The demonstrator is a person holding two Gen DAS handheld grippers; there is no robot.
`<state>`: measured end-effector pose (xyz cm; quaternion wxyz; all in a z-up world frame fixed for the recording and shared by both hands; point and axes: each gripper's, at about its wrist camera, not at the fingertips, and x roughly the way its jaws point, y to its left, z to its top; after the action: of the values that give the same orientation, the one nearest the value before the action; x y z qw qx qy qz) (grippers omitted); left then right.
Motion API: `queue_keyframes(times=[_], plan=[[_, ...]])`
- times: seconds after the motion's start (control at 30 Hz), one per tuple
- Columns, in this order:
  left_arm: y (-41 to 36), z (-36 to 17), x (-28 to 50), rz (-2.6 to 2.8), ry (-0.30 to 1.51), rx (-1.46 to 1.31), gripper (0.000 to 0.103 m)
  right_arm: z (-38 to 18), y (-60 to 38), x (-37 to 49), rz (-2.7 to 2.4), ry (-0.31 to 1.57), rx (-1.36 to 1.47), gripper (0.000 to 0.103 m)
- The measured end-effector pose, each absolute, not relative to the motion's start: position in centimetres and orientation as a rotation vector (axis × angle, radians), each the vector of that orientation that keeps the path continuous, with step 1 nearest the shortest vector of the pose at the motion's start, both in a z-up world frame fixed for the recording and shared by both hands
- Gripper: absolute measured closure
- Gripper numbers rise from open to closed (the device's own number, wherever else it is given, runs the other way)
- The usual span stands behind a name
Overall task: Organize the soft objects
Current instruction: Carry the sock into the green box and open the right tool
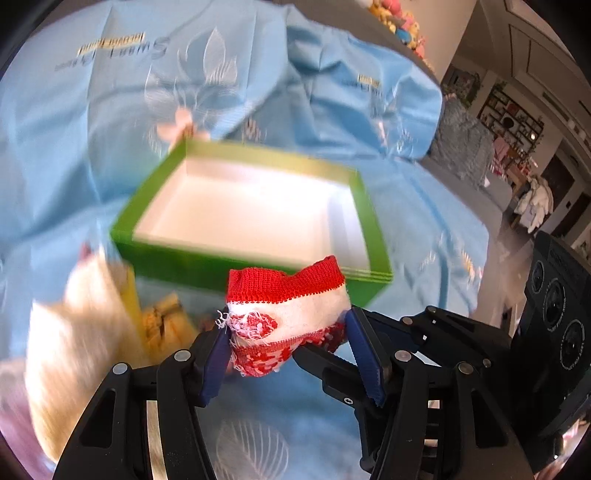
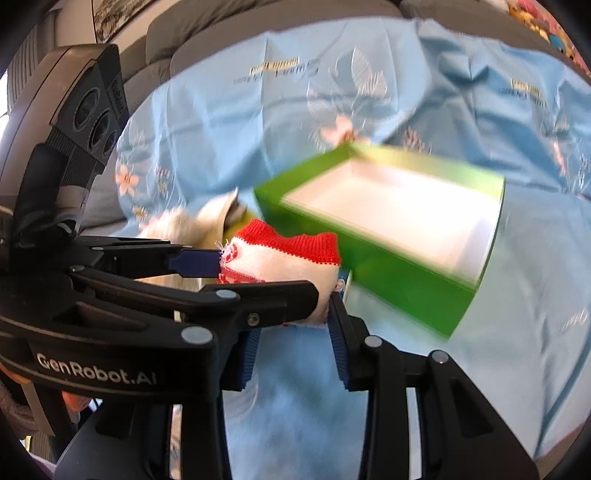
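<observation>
A folded red and white sock (image 1: 286,317) is held between the blue pads of both grippers. My left gripper (image 1: 290,350) is shut on it, in front of an open green box (image 1: 192,264) with a white inside. In the right wrist view the same sock (image 2: 288,258) sits between my right gripper's pads (image 2: 295,325), with the left gripper's fingers (image 2: 192,264) crossing from the left. The green box (image 2: 402,291) lies just beyond, to the right. It looks empty.
A light blue printed cloth (image 1: 92,147) covers the surface. A pile of pale and yellow soft items (image 1: 96,317) lies left of the box; it also shows in the right wrist view (image 2: 199,221). A grey sofa (image 2: 221,33) is behind.
</observation>
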<state>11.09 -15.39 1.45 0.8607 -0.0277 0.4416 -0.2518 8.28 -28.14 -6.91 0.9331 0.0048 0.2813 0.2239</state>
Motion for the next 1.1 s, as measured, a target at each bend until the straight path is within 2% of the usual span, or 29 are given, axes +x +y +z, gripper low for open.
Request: queue_keyframes(times=[0.23,0.5,0.57,0.63,0.67,0.8,0.93,1.1], plan=[[-17.6,3.6,17.4,-0.524,0.911,-0.043,0.042,-3.4,-29.6,13.6,0.433,0.511,0.044,0.068],[-18.3,-0.5,23.3,-0.461,1.065,-0.144,0.042,-5.2,-30.2,19.3,0.371,0.627,0.039,0.063],[-18.3,-1.2,23.4,-0.431,1.084,-0.14,0.039,-5.7,-30.2,19.9,0.351,0.648,0.025,0.054],[-18.1,-1.8,23.6,-0.409,1.109,-0.147,0.017,-6.0,-30.2,20.0,0.309,0.654,0.006,0.027],[-17.8,-1.8,23.5,-0.397,1.103,-0.148,0.014,-6.0,-30.2,19.9,0.292,0.65,0.0,0.023],[-16.4,-1.4,22.3,-0.37,1.077,-0.156,0.012,-5.9,-31.1,18.7,0.285,0.629,0.03,0.023],[-14.9,-1.0,20.8,-0.357,1.064,-0.175,0.01,-5.8,-31.4,16.3,0.284,0.601,0.042,0.016],[-13.2,0.9,16.9,-0.353,1.001,-0.149,0.01,-5.4,-31.2,12.2,0.299,0.578,0.03,0.012]])
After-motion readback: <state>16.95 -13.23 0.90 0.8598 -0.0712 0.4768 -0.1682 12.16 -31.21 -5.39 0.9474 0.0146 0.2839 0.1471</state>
